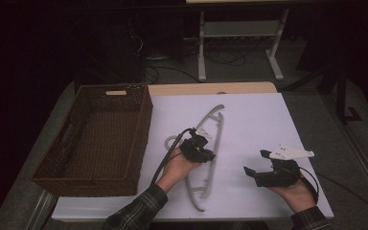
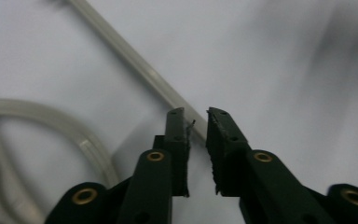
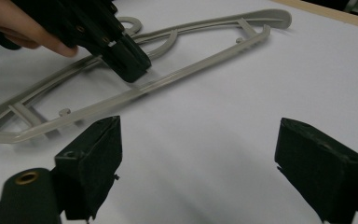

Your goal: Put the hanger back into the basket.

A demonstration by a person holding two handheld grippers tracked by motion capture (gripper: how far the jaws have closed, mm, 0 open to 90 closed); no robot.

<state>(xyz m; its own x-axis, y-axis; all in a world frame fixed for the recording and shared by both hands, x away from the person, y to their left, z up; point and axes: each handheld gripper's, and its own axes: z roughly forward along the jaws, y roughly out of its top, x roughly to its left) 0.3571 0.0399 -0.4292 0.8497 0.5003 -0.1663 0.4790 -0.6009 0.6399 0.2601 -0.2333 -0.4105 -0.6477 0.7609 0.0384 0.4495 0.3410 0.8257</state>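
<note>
Grey plastic hanger (image 1: 206, 153) lies flat on the white counter (image 1: 258, 120), just right of the wicker basket (image 1: 96, 139). High view: I have the left tool (image 1: 206, 154) down on the hanger's mid-span, hand (image 1: 177, 167) behind it. Right tool (image 1: 253, 163) sits well apart to the right, over bare counter.

Left gripper view: left tool (image 2: 196, 114) jaws nearly together at the hanger's straight bar (image 2: 135, 60); bar runs into the narrow gap. Blurred, so I can't confirm the pads actually press it; looks like a grip.

Right gripper view: right tool (image 3: 198, 128) jaws wide apart, nothing between them. Beyond, the left tool (image 3: 133, 65) pinches the hanger (image 3: 205, 37) bar.
</note>
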